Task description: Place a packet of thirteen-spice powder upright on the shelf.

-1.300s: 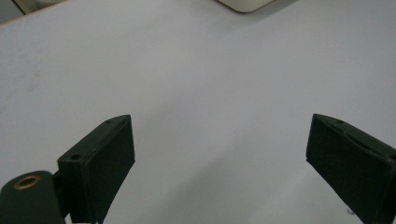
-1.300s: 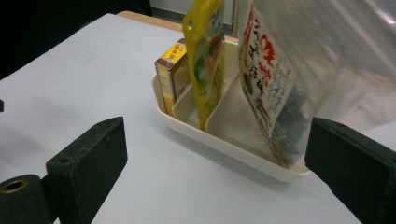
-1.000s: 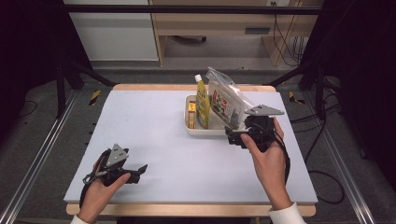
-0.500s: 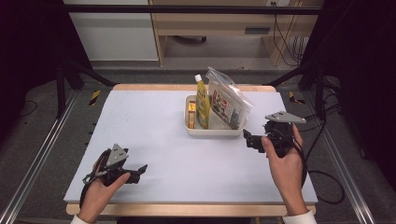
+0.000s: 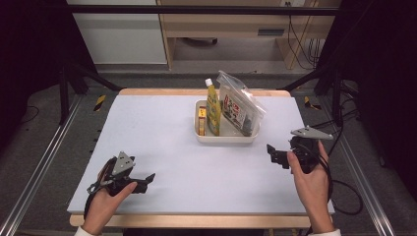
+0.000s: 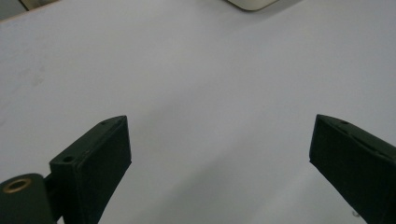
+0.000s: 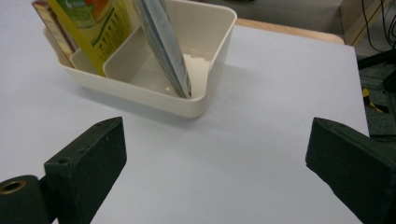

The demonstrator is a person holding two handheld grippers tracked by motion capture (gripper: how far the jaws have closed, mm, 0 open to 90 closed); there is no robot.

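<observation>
So here's my setup right now. The white bin (image 5: 227, 136) sits toward the far edge of the tabletop (image 5: 162, 128), a bit right of the middle, and it's got three things standing in it: a small yellow box (image 5: 201, 121) at the left end, a tall yellow-green pouch (image 5: 213, 105) with a white cap next to it, and the clear bag (image 5: 241, 107) leaning back toward the right end. The bag stands on edge in the right-hand compartment, tilted against the divider side, which I reckon is what keeps something that floppy from slumping flat.

My right gripper (image 5: 273, 155) is off the bin's near right corner, close to the right edge of the tabletop and well apart from the bag. Its jaws are spread wide with nothing between them, and in the right gripper view the bin (image 7: 154, 88) and the bag's edge (image 7: 163, 42) sit straight ahead of them. I'd say the bag is placed and this hand is clear of it on purpose, so I don't knock it over.

My left gripper (image 5: 142, 181) is parked down by the near left corner, jaws also spread apart and holding nothing, just bare tabletop (image 6: 196, 84) in front of it. Makes sense to me: it's got no job here, so it rests out of the way.
</observation>
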